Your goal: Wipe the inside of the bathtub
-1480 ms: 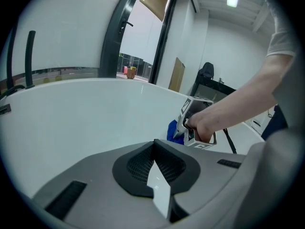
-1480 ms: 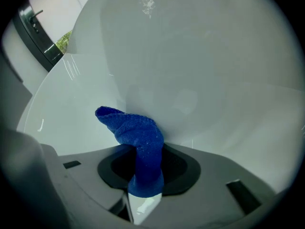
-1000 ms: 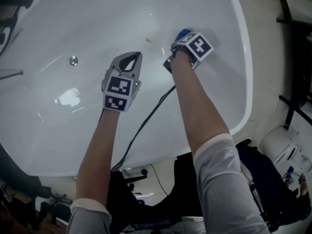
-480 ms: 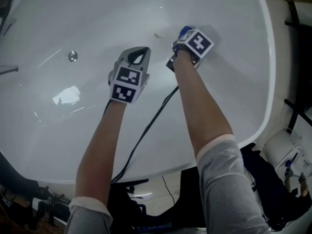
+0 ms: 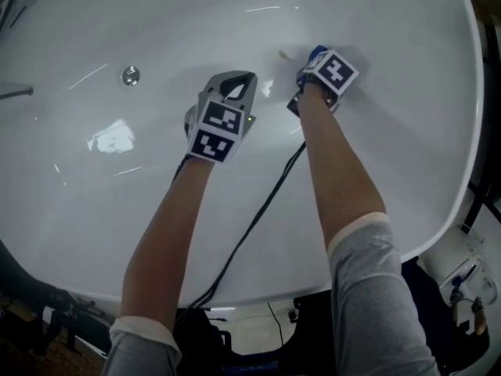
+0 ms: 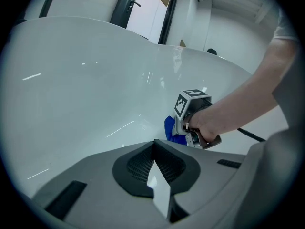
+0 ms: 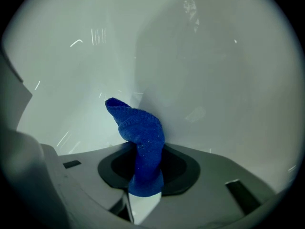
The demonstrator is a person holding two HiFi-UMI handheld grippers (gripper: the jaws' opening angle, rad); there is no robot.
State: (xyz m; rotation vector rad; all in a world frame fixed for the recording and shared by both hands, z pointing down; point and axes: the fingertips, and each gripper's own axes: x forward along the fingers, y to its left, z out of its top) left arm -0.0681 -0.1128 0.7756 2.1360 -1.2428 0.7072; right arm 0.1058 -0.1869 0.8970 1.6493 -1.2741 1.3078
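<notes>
Bathtub (image 5: 415, 155) wall, glossy and probably slick, lies just ahead of your right hand-held gripper (image 7: 143, 191), which is clamped on the bunched end of the soft, limp cloth (image 7: 140, 132). Your left hand-held gripper (image 6: 159, 194), alongside, is closed on nothing.

Tub (image 5: 407, 124): white, v. glossy, smooth, w/ sharp light streaks & reflections all over; enamel or acrylic, can't tell which. Drain (image 5: 131, 75): shiny metal. Cloth (image 7: 141, 137): blue, matt, fine nubby weave, soft folds. L gripper (image 6: 155, 166) & R gripper (image 7: 143, 190): grey plastic shells, matt, smooth; dark matt inserts round the jaws, L's w/ fine mesh texture. Marker cubes (image 5: 335, 70): matt b/w print. Cable (image 5: 258, 210): black, smooth. Sleeve (image 5: 376, 288): grey cloth, matt.
</notes>
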